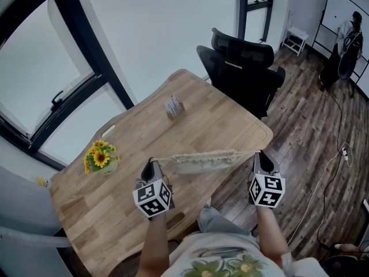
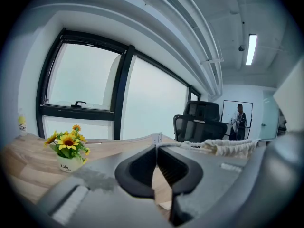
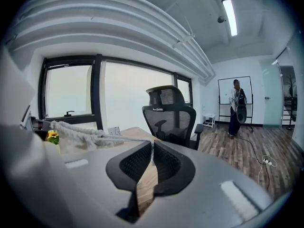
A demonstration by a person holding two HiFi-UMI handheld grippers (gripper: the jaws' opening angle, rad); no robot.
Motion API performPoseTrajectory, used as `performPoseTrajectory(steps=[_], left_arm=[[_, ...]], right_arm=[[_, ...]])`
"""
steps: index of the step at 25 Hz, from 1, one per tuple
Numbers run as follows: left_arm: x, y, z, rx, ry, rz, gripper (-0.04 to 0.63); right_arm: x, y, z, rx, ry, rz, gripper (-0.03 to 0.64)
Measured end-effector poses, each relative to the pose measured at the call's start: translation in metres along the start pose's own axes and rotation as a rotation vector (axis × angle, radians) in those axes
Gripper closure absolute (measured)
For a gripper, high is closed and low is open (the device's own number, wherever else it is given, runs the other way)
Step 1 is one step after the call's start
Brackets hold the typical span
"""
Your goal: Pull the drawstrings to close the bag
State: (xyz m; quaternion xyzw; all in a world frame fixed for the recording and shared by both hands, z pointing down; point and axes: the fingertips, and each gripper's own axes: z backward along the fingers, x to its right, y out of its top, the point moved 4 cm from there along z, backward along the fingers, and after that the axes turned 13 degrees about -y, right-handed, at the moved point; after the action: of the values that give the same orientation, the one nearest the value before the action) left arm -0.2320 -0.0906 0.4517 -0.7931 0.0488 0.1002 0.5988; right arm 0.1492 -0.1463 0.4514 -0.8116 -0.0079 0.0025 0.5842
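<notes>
My left gripper [image 1: 151, 164] and right gripper [image 1: 260, 154] each have their jaws pinched together on a drawstring [image 1: 166, 160]. The gathered bag [image 1: 204, 161] hangs stretched between them over the table's [image 1: 190, 114] near edge.

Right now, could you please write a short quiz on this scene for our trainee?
1. True or false: the left tool and the right tool are each shut on a drawstring.
2. What stands on the table to the left of the left tool? A) potted sunflowers B) a mug C) a laptop
3. Fill in: the bag is stretched ____ the two tools.
Key: 1 true; 2 A; 3 between.
</notes>
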Motion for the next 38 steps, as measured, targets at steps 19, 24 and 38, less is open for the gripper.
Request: performPoseTrajectory(steps=[19,24,38], left_arm=[[0.001,-0.003,-0.008,-0.014,-0.014,-0.004,0.583],[-0.002,-0.003,-0.008,-0.012,-0.029,0.038,0.583],[-0.018,-0.003,0.001,0.002,-0.007,0.078,0.583]], right_arm=[[0.024,-0.002,-0.006,-0.006,-0.067,-0.117,0.597],[0.032,-0.003,-0.007,-0.020,-0.089,-0.161,0.598],[0.050,0.001,-0.008,-0.010,-0.128,-0.226,0.597]])
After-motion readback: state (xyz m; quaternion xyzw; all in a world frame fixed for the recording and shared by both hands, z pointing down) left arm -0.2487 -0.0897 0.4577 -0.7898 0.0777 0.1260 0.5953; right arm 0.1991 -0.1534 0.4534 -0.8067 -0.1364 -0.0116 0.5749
